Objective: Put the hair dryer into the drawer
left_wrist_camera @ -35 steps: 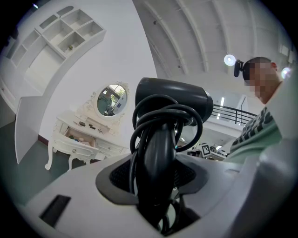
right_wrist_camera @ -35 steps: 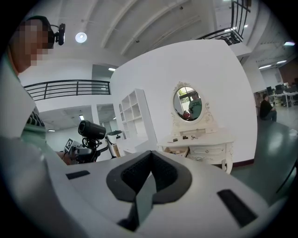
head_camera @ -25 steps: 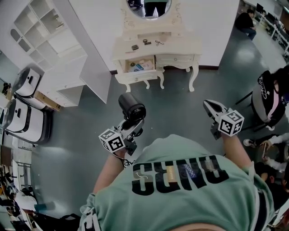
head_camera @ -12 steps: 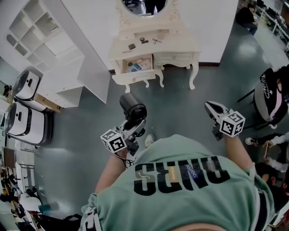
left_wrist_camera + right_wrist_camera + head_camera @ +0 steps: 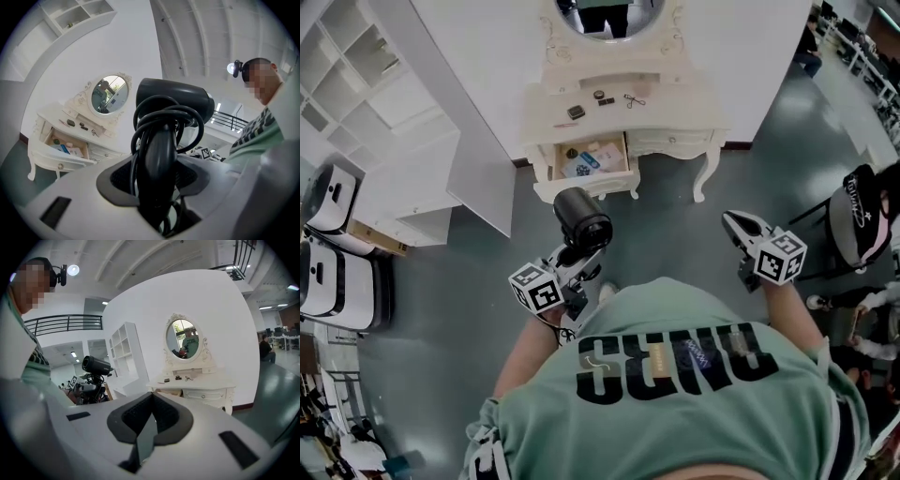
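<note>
A black hair dryer (image 5: 582, 217) with its cord wound round the handle stands upright in my left gripper (image 5: 574, 262), which is shut on the handle (image 5: 157, 164). Its barrel (image 5: 173, 101) points away from me. Ahead stands a cream dressing table (image 5: 619, 103) whose left drawer (image 5: 586, 159) is pulled open, with small boxes inside; the left gripper view also shows this drawer (image 5: 65, 145). My right gripper (image 5: 734, 223) is held out at the right, shut with nothing in it, and the right gripper view (image 5: 149, 425) faces the table (image 5: 192, 383).
An oval mirror (image 5: 605, 11) tops the table, and small items lie on the tabletop (image 5: 600, 96). A white shelf unit (image 5: 384, 103) stands at the left, with white cases (image 5: 328, 253) below it. A black bag on a chair (image 5: 861, 211) is at the right.
The dressing table and its open drawer have drawn closer in the head view. Both grippers have moved forward with me, the dryer still held upright.
</note>
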`<state>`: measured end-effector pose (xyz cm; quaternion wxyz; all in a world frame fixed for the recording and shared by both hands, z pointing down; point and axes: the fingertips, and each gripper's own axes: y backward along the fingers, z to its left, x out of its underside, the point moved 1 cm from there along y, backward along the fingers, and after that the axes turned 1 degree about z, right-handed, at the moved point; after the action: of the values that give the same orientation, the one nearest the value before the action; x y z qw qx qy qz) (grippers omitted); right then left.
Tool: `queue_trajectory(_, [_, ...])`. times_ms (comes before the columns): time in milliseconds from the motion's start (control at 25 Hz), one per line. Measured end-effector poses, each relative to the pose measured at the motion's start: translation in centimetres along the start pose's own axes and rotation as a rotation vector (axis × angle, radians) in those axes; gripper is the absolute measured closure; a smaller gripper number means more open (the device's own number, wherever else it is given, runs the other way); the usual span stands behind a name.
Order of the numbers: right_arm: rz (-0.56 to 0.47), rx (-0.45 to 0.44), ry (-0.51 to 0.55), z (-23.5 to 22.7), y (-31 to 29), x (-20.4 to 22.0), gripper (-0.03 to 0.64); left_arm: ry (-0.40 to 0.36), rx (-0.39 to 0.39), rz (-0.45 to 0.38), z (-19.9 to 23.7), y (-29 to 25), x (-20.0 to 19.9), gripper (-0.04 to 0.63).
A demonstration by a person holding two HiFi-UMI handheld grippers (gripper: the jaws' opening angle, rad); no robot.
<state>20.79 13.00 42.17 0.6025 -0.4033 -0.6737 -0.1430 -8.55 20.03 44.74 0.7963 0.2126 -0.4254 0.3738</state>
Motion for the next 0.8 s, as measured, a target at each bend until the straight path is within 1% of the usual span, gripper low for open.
queue_trajectory(120, [0.0, 0.006, 0.012, 0.7, -6.3, -3.0, 0.623, -0.013, 0.014, 0.026, 5.3, 0.2, -4.2, 0.383])
queue_trajectory(240, [-0.009, 0.016, 0.007, 1.0, -11.9, -5.3, 0.623, -0.022, 0.023, 0.055, 10.1, 0.5, -7.6, 0.383])
queue_trajectory(440, [0.005, 0.043, -0.021, 0.6, -18.5, -6.8, 0.623, -0.009, 0.033, 0.083, 16.2, 0.3, -12.0, 0.383])
queue_trajectory(600, [0.033, 0.063, -0.048, -0.8, -21.3, -7.2, 0.623, 0.008, 0.036, 0.09, 19.5, -0.7, -14.1, 0.383])
queue_trajectory(800, [0.045, 0.07, -0.078, -5.1, -23.6, -7.4, 0.623, 0.037, 0.028, 0.097, 22.2, -4.0, -14.6, 0.383])
